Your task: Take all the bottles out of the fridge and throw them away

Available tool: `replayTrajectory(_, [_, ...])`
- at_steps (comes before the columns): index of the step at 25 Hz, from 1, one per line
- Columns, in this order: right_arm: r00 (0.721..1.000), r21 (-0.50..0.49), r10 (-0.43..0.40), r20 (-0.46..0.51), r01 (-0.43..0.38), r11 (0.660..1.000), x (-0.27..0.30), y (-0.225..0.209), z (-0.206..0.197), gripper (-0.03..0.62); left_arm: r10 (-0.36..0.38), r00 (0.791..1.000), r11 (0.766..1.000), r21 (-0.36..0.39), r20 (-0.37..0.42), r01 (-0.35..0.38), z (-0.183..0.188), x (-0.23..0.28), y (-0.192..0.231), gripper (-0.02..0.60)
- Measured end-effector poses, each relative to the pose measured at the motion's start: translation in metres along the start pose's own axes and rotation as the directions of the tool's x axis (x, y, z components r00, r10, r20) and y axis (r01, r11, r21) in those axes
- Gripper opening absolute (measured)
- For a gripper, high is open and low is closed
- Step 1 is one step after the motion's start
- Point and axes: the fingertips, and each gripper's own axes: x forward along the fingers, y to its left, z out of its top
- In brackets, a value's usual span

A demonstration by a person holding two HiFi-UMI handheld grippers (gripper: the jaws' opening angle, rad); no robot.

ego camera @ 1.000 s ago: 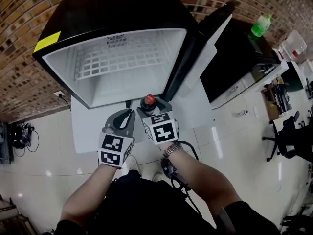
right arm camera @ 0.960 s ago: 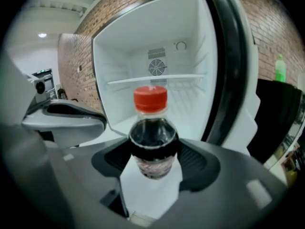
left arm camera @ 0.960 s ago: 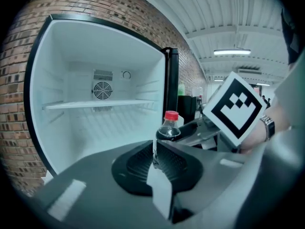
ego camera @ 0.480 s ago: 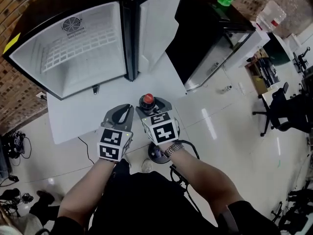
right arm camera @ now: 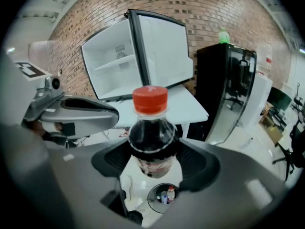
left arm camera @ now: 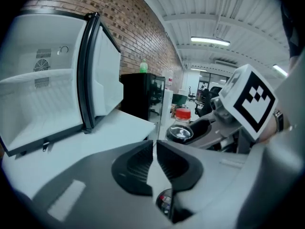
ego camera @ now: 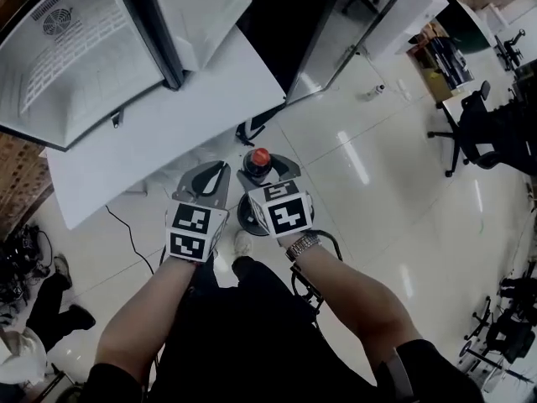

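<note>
White table [ego camera: 193,112] bears open fridge [ego camera: 75,57]; round bin [right arm camera: 153,200] on tiled floor [ego camera: 377,175].

Looking down on a glossy pale tiled floor [ego camera: 377,191], shining with bright streaks of light. Seeing on it a white table [ego camera: 193,116] near a red brick wall [right arm camera: 209,13], a tall black cabinet [right arm camera: 219,85] with a glass door just beside the table, and a black office chair [ego camera: 482,120] well apart at the right. Getting light from long strip lamps [left arm camera: 210,41] on a ribbed white ceiling [left arm camera: 238,13].
</note>
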Motion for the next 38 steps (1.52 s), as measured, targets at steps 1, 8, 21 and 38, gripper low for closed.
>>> replayTrajectory(1, [1.0, 0.018, -0.002, -0.016, 0.002, 1.0, 0.0, -0.003, -0.013, 0.303, -0.016, 1.0, 1.0, 0.003, -0.019, 0.016, -0.006, 0.004, -0.007, 0.004])
replayTrajectory(8, [0.992, 0.153, 0.001, -0.128, 0.019, 0.988, 0.013, -0.011, -0.105, 0.302, -0.114, 0.983, 0.993, 0.009, -0.145, 0.117, -0.065, 0.037, -0.043, 0.003])
replayTrajectory(21, [0.962, 0.356, 0.004, -0.272, 0.097, 0.929, 0.058, 0.003, -0.256, 0.302, -0.243, 0.923, 0.968, -0.012, -0.298, 0.251, -0.186, 0.084, -0.076, 0.004])
replayTrajectory(38, [0.94, 0.466, -0.008, -0.342, 0.177, 0.867, 0.142, -0.002, -0.396, 0.302, -0.316, 0.857, 0.945, -0.061, -0.407, 0.32, -0.33, 0.123, -0.106, 0.005])
